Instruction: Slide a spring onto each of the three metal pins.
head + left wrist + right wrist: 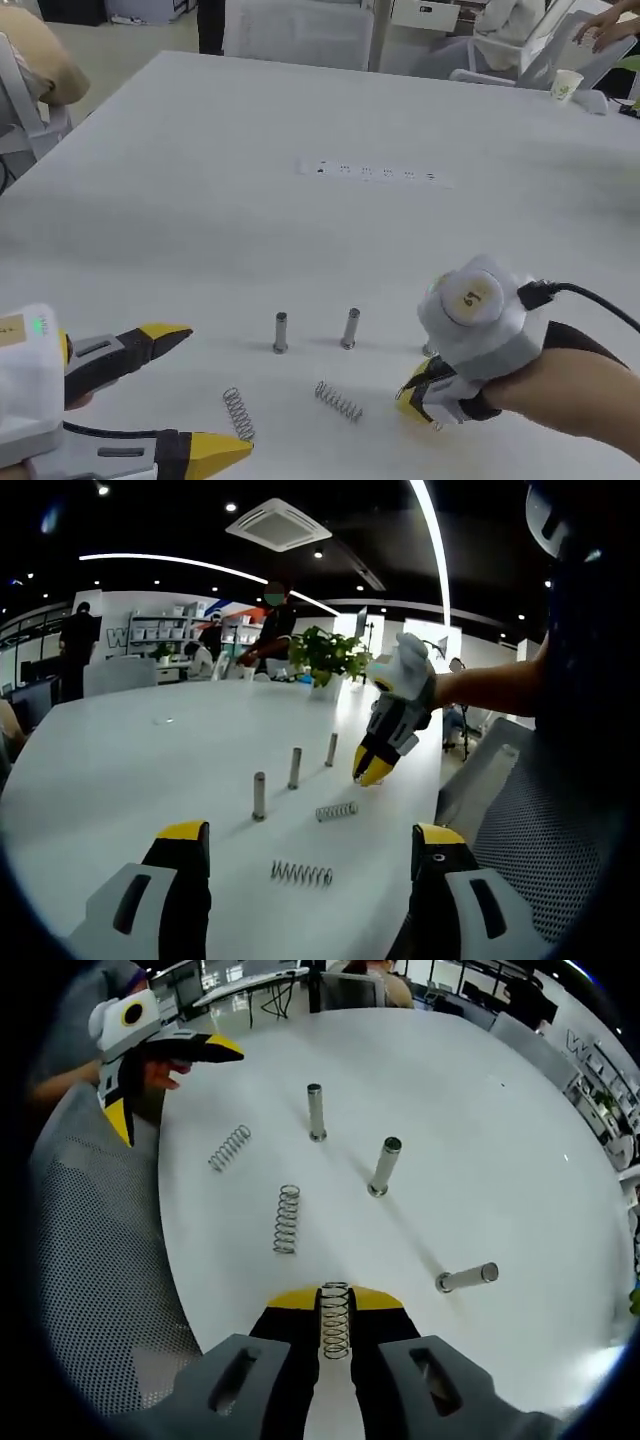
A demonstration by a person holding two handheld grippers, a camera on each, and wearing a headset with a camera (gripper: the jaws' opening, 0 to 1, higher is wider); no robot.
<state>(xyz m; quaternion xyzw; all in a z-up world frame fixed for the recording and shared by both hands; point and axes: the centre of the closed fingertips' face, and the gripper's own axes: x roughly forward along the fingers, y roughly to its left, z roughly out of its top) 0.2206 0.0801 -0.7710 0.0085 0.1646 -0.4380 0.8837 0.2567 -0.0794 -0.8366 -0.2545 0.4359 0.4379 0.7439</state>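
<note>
Low over the white surface (300, 120), right gripper (335, 1298), fingers clamped on a held spring (335, 1322) lying lengthwise between them. Just ahead, three metal pins (384, 1167) upright in a row. Flat on the surface between the grippers, a loose spring (338, 401) and a second loose spring (238, 413). At the near edge, left gripper (311, 832), fingers spread wide, gripping nothing. Far behind, wall lettering (118, 638) beginning "W", rest unreadable.
</note>
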